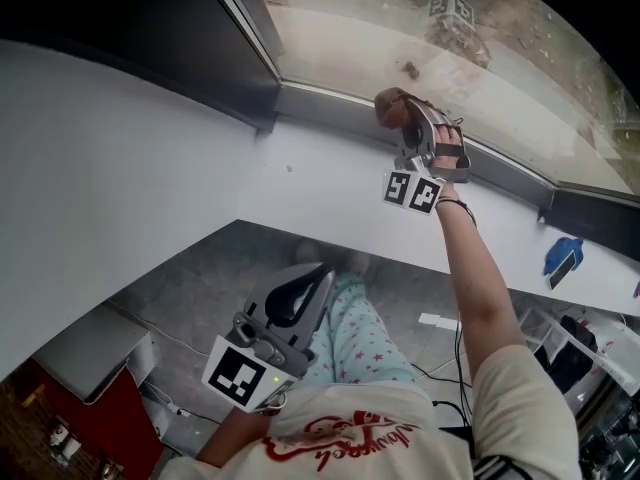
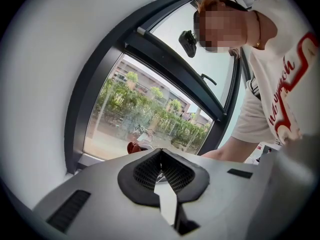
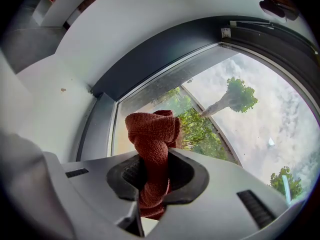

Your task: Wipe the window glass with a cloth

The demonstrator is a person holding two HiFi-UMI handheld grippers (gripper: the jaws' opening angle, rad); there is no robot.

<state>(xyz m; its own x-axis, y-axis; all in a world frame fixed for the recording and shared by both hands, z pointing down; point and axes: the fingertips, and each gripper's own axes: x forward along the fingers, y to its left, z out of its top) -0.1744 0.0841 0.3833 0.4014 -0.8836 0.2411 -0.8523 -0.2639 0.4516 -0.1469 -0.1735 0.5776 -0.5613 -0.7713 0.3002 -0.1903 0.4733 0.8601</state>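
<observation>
Two jaws of the right gripper (image 3: pixel 154 160) clamped a red cloth (image 3: pixel 151 132), raised to the lower edge of the glass (image 1: pixel 380 30) by the frame (image 1: pixel 330 101). The left gripper (image 2: pixel 160 153) hung low beside the leg (image 1: pixel 362 336), jaws together and empty.

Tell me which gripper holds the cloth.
The right gripper, up at the window glass with its jaws shut on the reddish-brown cloth; the left gripper is low, shut and empty.

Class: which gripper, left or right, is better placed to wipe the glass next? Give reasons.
Right. The right gripper holds the cloth in its jaws up by the window glass; the left gripper hangs low, jaws shut, empty.
</observation>
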